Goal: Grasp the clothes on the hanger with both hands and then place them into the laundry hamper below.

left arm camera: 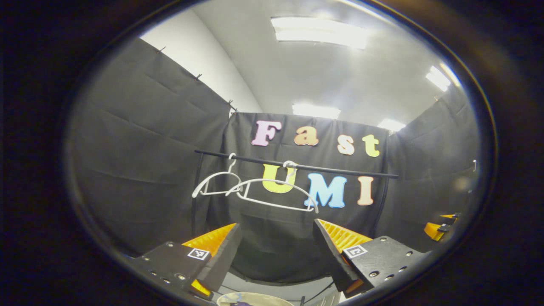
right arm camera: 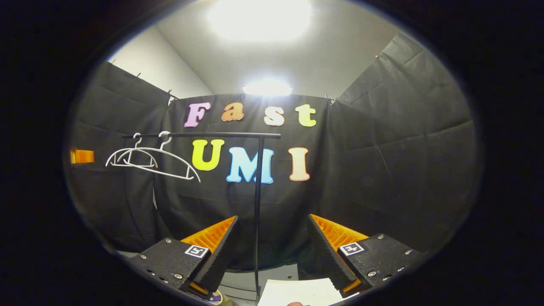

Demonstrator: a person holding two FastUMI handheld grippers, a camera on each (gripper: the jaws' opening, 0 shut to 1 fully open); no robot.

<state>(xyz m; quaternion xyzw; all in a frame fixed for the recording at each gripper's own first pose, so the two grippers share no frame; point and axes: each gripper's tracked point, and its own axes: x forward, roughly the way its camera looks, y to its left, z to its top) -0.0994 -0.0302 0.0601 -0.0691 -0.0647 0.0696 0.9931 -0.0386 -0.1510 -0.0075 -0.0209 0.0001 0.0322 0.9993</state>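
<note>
- Two white hangers (left arm camera: 255,189) hang side by side on a black rail (left arm camera: 297,165). Both hangers are bare. No clothes hang on them.
- In the right gripper view the same two hangers (right arm camera: 148,159) sit near the left end of the rail (right arm camera: 204,135). One thin black pole (right arm camera: 256,204) holds that rail up.
- At the bottom edge of the left gripper view, a round pale rim (left arm camera: 250,298) peeks in. It may be the laundry hamper. Something pale and purple lies inside it, but I cannot tell what.
- The left gripper (left arm camera: 276,250) has its two fingers wide apart. They hold nothing and touch nothing.
- The right gripper (right arm camera: 272,250) has its two fingers wide apart too. Nothing is between them but the far-off pole.
- A flat white sheet (right arm camera: 297,292) lies low between the right fingers.
- The other gripper (left arm camera: 442,227) shows small at the right edge of the left gripper view.
</note>
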